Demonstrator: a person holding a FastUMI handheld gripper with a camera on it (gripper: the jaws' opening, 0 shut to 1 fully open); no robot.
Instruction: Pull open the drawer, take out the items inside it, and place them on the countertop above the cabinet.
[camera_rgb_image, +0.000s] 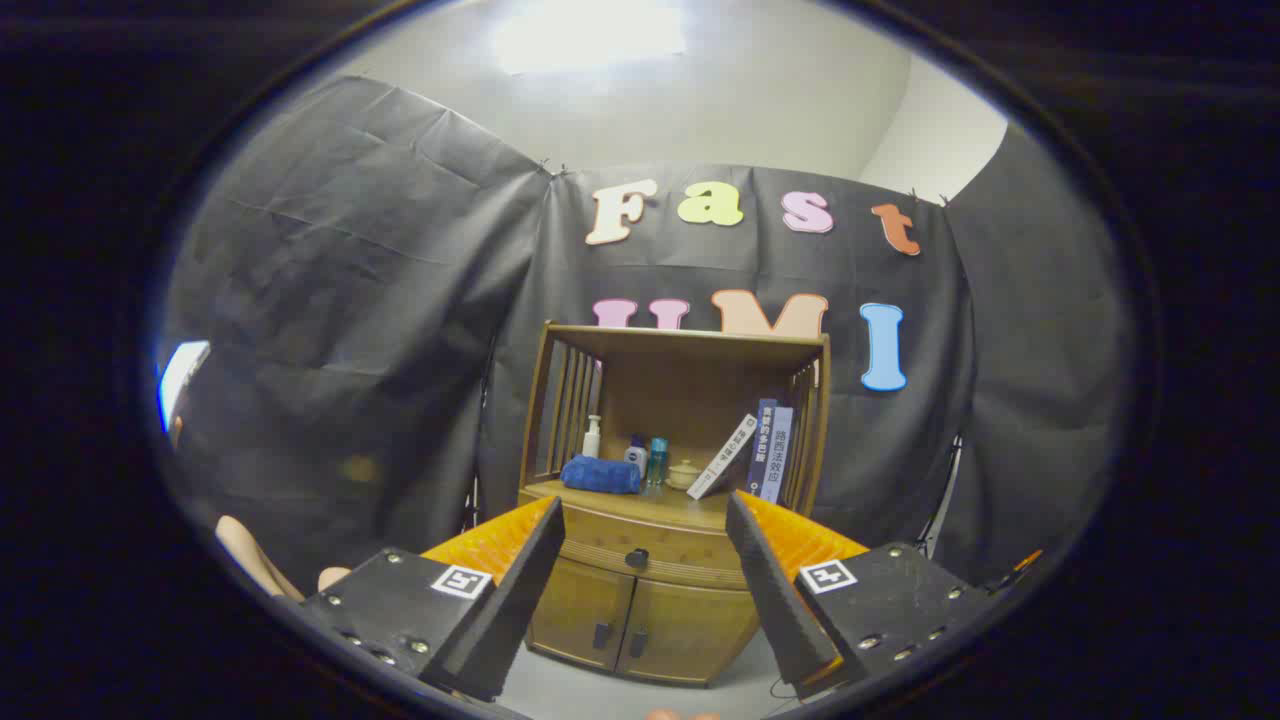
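1. The gripper is spread wide, holding and touching nothing.
2. The drawer, closed, sits beyond the fingers, its knob between them.
3. The countertop above it carries a blue cloth, bottles, a small jar and books.

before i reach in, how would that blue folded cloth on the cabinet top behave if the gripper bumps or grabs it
The blue cloth looks soft and rolled, so it would probably sag and unfold rather than lift stiffly. It seems light, likely sliding on the wooden countertop if pushed. The bottles just behind it could tip. The gripper is open, well short of it.
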